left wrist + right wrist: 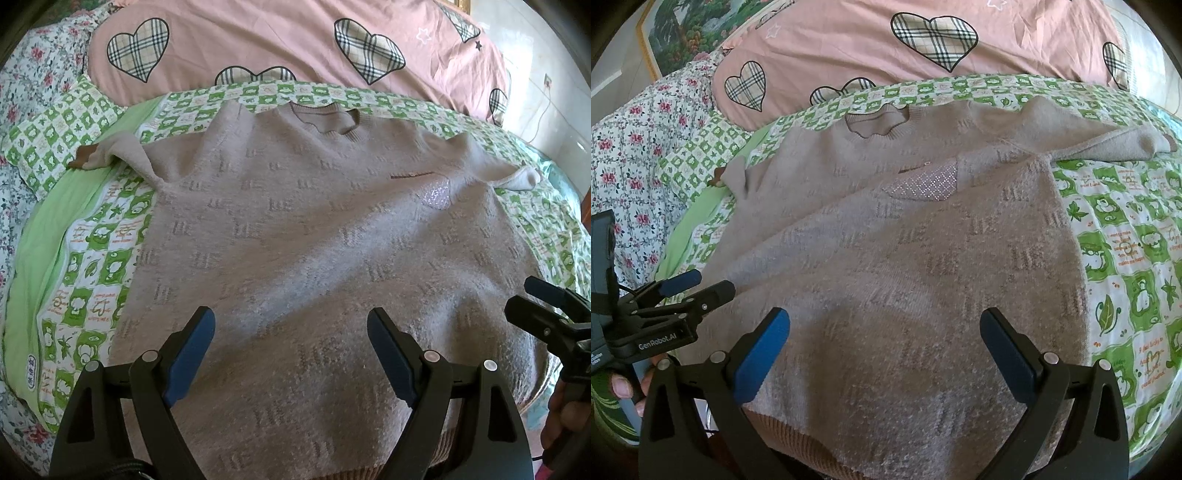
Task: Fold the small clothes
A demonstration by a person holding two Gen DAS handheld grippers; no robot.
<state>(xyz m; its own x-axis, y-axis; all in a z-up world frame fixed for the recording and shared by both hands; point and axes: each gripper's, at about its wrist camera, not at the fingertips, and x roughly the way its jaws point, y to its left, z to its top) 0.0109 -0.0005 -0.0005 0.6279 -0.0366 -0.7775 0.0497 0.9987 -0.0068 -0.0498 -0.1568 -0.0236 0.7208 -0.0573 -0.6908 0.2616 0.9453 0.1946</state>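
A beige-pink knit sweater (303,236) lies spread front up on the bed, neck hole (325,118) at the far side, hem toward me. It has a sparkly patch (434,194) on the chest. Both sleeves lie bunched near the shoulders. My left gripper (291,332) is open and empty above the lower part of the sweater. My right gripper (884,332) is open and empty above the sweater (923,258) near its hem. Each gripper shows at the edge of the other's view: the right one (532,299), the left one (698,282).
The sweater rests on a green and white checked sheet (1126,258). A pink quilt with plaid hearts (277,40) lies bunched at the far side. A floral cover (639,147) lies to the left. The bed edge is at the near side.
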